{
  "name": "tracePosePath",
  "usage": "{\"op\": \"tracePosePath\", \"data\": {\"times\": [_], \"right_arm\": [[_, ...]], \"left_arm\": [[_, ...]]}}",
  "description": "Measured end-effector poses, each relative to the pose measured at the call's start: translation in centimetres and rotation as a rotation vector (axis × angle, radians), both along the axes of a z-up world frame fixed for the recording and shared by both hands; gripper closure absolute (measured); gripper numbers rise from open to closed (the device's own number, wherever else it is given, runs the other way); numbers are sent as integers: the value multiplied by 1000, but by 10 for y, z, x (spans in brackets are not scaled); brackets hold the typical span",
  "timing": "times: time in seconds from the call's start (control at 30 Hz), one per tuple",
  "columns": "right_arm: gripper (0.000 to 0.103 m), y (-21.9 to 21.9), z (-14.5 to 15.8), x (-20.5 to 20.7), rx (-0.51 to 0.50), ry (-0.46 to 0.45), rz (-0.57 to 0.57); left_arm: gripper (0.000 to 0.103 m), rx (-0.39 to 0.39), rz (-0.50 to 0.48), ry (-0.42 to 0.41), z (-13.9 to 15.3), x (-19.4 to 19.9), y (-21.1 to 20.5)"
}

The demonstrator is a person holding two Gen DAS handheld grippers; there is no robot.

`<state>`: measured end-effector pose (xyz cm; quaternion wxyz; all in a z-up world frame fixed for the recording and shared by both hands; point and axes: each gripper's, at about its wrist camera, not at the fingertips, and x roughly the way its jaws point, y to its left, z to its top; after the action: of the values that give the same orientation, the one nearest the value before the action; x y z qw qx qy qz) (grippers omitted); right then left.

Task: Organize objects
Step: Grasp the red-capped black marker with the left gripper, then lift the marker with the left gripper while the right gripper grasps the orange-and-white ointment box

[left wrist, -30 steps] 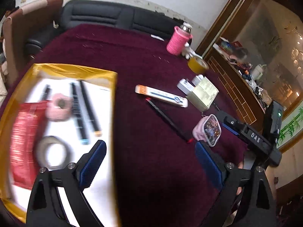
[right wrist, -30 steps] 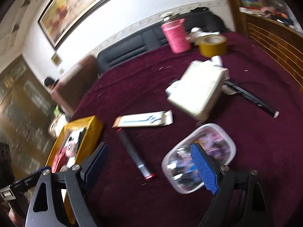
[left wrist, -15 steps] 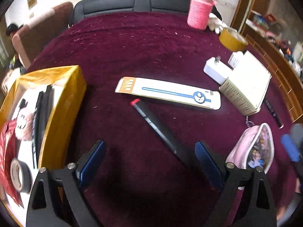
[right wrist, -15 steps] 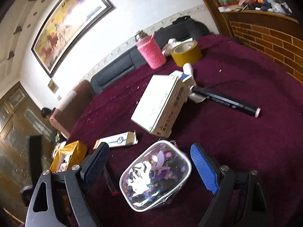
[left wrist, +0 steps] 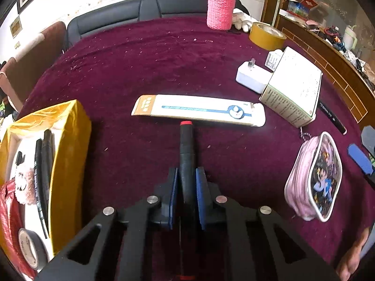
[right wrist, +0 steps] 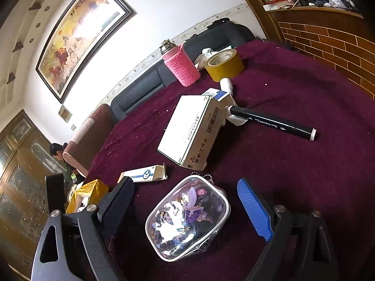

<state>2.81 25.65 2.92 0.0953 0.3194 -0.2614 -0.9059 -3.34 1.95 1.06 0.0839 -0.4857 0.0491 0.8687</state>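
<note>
Item: black marker, clamped in my left fingers. Right fingers spread, straddling pouch. Risk: tip snags carton at 12 o'clock.

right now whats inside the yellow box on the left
In the yellow box: two black markers, a pink plush, a red packet and a tape roll. Its near wall and the left tool hide the rest.
</note>
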Motion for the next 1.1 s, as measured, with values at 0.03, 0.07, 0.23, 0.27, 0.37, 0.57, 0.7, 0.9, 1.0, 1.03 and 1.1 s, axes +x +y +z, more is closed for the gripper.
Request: {"op": "tracePosePath", "data": {"times": [0.03,0.07,0.23,0.27,0.37,0.57,0.7,0.9,1.0,1.03,1.1], "right_arm": [[10,-1,0,0,9,-1,-3],[10,-1,0,0,12,-2,-3],[10,-5,-3,-2,35,-14,6],[10,-7,-3,-1,43,-16,5],[10,-10,-3,-2,57,-20,15],[9,-44,24,-17,48,-58,196],[9,-94,38,-52,184,-119,356],[10,-171,24,-111,482,-194,504],[10,-191,10,-133,538,-222,549],[11,-196,6,-138,558,-228,559],[11,-203,-3,-146,586,-249,587]], "left_arm": [[89,-21,-7,1,-1,1,1],[88,-51,-22,8,-1,3,4],[90,-136,-46,54,-2,9,15],[89,-112,-44,49,-2,9,11],[89,48,-38,5,4,13,-9],[89,215,-65,68,41,55,-38],[89,324,-64,117,65,82,-69],[89,433,-58,189,84,105,-114],[89,482,-75,234,92,116,-134],[88,489,-76,243,94,119,-140],[89,497,-70,258,98,122,-153]]}}
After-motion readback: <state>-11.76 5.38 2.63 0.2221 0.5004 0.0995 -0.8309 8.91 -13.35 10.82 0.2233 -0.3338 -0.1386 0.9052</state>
